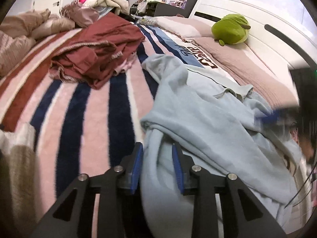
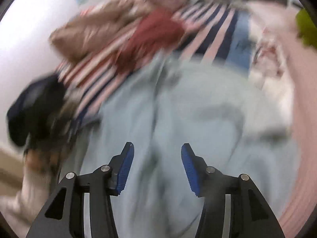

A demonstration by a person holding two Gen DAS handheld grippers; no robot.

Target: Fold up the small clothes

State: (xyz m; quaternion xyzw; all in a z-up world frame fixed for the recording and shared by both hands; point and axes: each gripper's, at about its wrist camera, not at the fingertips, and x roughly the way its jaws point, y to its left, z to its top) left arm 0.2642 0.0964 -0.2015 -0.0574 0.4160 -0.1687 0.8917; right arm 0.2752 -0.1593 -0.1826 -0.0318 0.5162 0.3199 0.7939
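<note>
A light blue garment lies crumpled on the striped blanket of a bed. My left gripper has a bunched fold of this garment between its blue pads; the jaws are fairly close around the cloth. In the blurred right wrist view the same light blue garment fills the middle. My right gripper is open above it, with nothing between its blue pads. The right gripper also shows blurred at the right edge of the left wrist view.
A dark red garment lies heaped on the blanket further back, also in the right wrist view. A green plush toy sits by the white headboard. Beige bedding is piled at back left. A mauve pillow lies right.
</note>
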